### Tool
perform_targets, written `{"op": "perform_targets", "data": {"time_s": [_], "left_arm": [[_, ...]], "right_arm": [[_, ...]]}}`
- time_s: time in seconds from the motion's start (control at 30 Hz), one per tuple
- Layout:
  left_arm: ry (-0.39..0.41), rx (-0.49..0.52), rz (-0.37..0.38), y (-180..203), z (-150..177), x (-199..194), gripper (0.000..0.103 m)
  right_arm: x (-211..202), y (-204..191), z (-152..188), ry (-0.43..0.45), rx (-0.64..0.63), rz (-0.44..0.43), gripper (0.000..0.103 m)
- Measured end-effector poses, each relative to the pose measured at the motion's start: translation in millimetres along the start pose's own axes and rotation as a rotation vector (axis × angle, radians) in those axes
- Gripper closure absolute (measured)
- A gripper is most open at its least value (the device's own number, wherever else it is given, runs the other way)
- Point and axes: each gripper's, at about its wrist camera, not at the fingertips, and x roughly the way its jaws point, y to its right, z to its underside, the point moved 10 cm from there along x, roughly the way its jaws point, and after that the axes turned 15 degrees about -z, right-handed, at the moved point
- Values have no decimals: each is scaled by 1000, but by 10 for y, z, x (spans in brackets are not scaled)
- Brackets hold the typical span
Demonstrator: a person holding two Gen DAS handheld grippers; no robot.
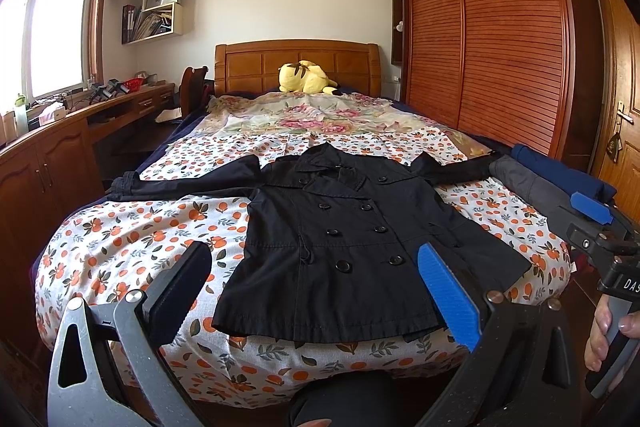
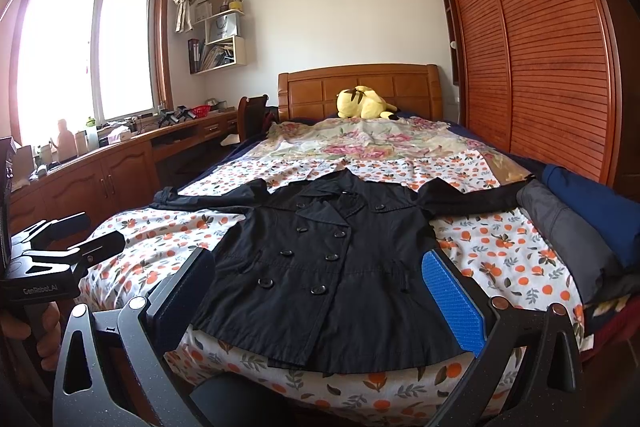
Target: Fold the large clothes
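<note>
- Sleeves come first, as I judge it: the coat (image 1: pixel 340 227) lies flat and face up on the bed (image 1: pixel 120 247), buttoned, arms spread wide to both sides, nothing folded yet.
- Left sleeve (image 1: pixel 180 183) stretches toward the bed's left edge, well apart from the left gripper (image 1: pixel 312 291). A good start would be to pinch it near the cuff, lift only a little, and lay it across the chest without dragging the body.
- Left gripper hovers above the hem, its fingers (image 1: pixel 448 291) spread wide and holding nothing; the coat's lower half shows between them, not touching.
- Right gripper (image 2: pixel 320 299) is likewise wide open and empty, poised over the hem, with the coat's skirt framed between its fingers (image 2: pixel 452 303).
- Right sleeve (image 2: pixel 472 199) runs out to the folded grey and blue clothes (image 2: pixel 576 227) at the bed's right edge, and its cuff seems to touch them; I would take care not to snag that pile when lifting.
- Thin cloth like this will likely sag, so a grip on the seam should hold the fold line straighter.
</note>
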Motion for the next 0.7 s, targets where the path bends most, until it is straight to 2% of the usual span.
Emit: {"op": "perform_targets", "data": {"time_s": [0.7], "left_arm": [[-12, 7, -2, 89, 37, 32, 0]], "right_arm": [[-14, 16, 21, 0, 10, -3, 0]]}}
